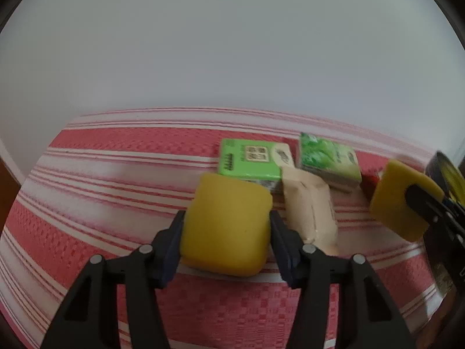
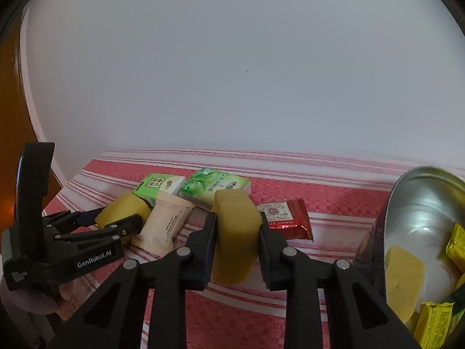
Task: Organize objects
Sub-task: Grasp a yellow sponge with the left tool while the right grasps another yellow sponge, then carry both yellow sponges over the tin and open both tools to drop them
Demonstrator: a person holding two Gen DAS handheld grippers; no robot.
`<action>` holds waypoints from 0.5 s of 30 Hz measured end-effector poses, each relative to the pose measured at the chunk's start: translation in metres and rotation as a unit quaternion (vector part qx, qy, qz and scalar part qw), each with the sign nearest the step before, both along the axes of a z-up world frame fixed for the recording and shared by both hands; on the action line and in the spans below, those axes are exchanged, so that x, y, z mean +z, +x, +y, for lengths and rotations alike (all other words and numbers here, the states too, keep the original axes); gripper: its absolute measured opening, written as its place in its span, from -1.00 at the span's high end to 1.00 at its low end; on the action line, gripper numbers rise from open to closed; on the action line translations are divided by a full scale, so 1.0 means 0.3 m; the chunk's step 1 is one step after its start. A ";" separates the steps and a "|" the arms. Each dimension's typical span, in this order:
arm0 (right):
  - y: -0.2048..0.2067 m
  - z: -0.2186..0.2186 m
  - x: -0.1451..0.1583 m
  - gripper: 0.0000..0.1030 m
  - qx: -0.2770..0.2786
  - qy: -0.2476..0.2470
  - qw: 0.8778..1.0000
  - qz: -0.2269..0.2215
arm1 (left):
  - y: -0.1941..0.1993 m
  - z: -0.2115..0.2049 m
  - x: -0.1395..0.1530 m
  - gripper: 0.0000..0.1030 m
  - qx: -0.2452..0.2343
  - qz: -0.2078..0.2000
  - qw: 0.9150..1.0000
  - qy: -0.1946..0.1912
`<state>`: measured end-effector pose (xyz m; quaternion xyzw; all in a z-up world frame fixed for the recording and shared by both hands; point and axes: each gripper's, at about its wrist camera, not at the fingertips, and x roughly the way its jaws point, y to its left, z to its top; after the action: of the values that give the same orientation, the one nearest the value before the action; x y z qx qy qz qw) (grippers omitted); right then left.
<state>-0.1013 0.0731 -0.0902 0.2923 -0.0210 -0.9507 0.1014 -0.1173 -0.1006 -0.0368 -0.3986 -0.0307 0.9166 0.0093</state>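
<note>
The left hand-held gripper (image 1: 226, 229) is clamped on a yellow block (image 1: 225, 224) that sits low on the striped cloth (image 1: 116, 174) covering the surface. The right hand-held gripper (image 2: 237, 232) grips a second yellow block (image 2: 235, 232), pressed between both pads and, judging by its tilt in the left wrist view, lifted off the cloth.

At 3 o'clock of the right gripper lies a tipped metal tin (image 2: 421, 203), its mouth open toward the camera. Inside it are a yellow block like the two held and several yellow-wrapped packets (image 2: 433, 320), so sorting looks partly done. Still loose on the cloth, from 10 to 1 o'clock of that gripper, are a beige sachet (image 2: 165, 226), two green tissue packs (image 2: 158, 187) (image 2: 215, 189) and a red foil packet (image 2: 286, 218).

Likely both held blocks go into the tin next; the loose items remain.

The path from the right gripper toward the tin looks open across bare cloth. The left block lies just beside the beige sachet, perhaps touching it, so lifting may nudge it. The cloth's far edge meets a plain wall close behind the green packs.
</note>
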 end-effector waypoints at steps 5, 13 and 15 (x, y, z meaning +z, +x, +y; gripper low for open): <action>0.037 -0.010 0.029 0.45 -0.022 0.017 0.998 0.053 | 0.094 -0.045 0.062 -0.06 0.044 0.080 0.996 0.009; 0.123 0.004 0.070 0.45 -0.038 0.036 0.994 0.097 | 0.209 0.007 0.114 -0.06 0.055 0.143 0.988 0.018; 0.147 0.019 0.073 0.45 -0.039 0.031 0.994 0.099 | 0.227 0.027 0.118 -0.06 0.053 0.149 0.987 0.017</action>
<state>-0.0571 0.0790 -0.0682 0.1986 0.0074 -0.9784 0.0561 -0.0493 -0.0924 -0.0015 -0.2557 -0.0657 0.9641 -0.0278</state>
